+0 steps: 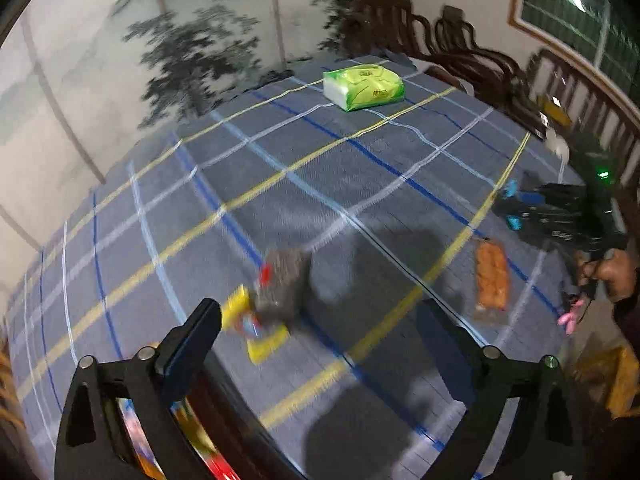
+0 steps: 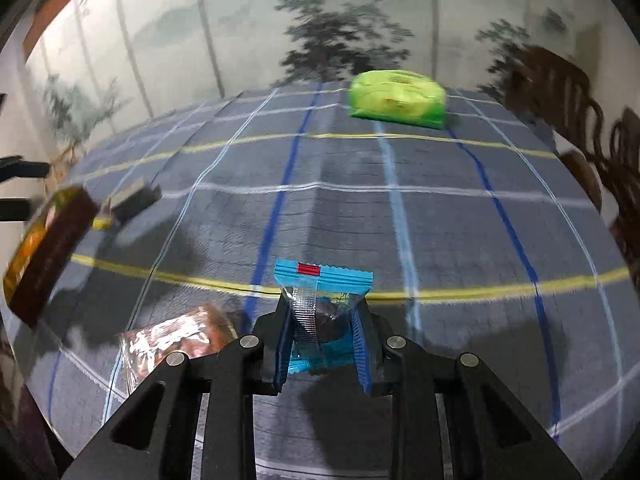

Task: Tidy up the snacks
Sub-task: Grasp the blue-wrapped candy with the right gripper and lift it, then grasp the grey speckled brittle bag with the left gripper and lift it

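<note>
In the right wrist view my right gripper (image 2: 322,336) is shut on a blue-and-clear snack packet (image 2: 324,300) with a dark piece inside, held above the checked tablecloth (image 2: 460,220). A clear-wrapped brown snack (image 2: 176,340) lies just left of it. In the left wrist view my left gripper (image 1: 320,320) stands open over the cloth with nothing between its fingers. A blurred grey-and-yellow packet (image 1: 272,300) lies just beyond its left finger. An orange snack packet (image 1: 492,276) lies to the right, below the right gripper (image 1: 516,208) and a person's hand (image 1: 612,276).
A green tissue pack (image 1: 364,86) sits at the far side of the table (image 1: 140,240). Dark wooden chairs (image 1: 460,48) stand behind it at the right. A brown round container (image 2: 44,248) with colourful contents is at the left edge of the right wrist view.
</note>
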{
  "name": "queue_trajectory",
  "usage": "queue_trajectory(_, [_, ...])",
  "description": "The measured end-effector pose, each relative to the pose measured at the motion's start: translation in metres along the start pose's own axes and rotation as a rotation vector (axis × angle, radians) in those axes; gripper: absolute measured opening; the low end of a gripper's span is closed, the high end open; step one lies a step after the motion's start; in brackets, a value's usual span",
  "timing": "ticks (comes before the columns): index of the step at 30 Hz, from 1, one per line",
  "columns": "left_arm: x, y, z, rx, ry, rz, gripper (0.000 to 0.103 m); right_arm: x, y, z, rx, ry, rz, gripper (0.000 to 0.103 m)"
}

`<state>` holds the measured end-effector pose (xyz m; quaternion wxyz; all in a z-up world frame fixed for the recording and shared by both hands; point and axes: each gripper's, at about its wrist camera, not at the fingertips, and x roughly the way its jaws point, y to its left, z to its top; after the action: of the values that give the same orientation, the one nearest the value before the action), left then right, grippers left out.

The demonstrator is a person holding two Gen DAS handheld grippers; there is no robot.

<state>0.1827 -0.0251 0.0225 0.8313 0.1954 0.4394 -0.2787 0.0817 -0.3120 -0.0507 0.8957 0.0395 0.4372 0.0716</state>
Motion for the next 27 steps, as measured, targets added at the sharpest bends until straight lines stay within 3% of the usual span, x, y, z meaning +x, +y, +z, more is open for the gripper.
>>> queue_trajectory(9, [0.077, 0.013, 0.019, 0.086, 0.183, -0.033, 0.071, -0.005, -0.011, -0.005, 0.066, -0.048, 0.038, 0.028])
queue_trajectory(14, [0.104, 0.021, 0.016, 0.074, 0.235, -0.031, 0.066, -0.004, -0.015, -0.004, 0.084, -0.050, 0.072, 0.028])
queue_trajectory(15, [0.108, 0.023, 0.015, 0.061, 0.247, -0.045, 0.053, -0.005, -0.015, -0.004, 0.087, -0.053, 0.077, 0.028])
queue_trajectory(16, [0.113, 0.026, 0.013, 0.037, 0.271, -0.078, 0.032, -0.005, -0.015, -0.004, 0.088, -0.053, 0.080, 0.028])
queue_trajectory(17, [0.119, 0.028, 0.012, 0.017, 0.297, -0.092, 0.032, -0.005, -0.014, -0.005, 0.087, -0.054, 0.083, 0.028])
queue_trajectory(19, [0.118, 0.024, 0.009, 0.015, 0.284, -0.078, 0.031, -0.005, -0.014, -0.005, 0.086, -0.054, 0.084, 0.028])
queue_trajectory(21, [0.113, 0.012, 0.006, 0.009, 0.270, -0.017, 0.031, -0.004, -0.013, -0.004, 0.085, -0.050, 0.083, 0.028])
queue_trajectory(27, [0.054, -0.020, -0.013, -0.208, 0.133, -0.057, 0.031, 0.000, -0.013, -0.001, 0.081, -0.035, 0.073, 0.028])
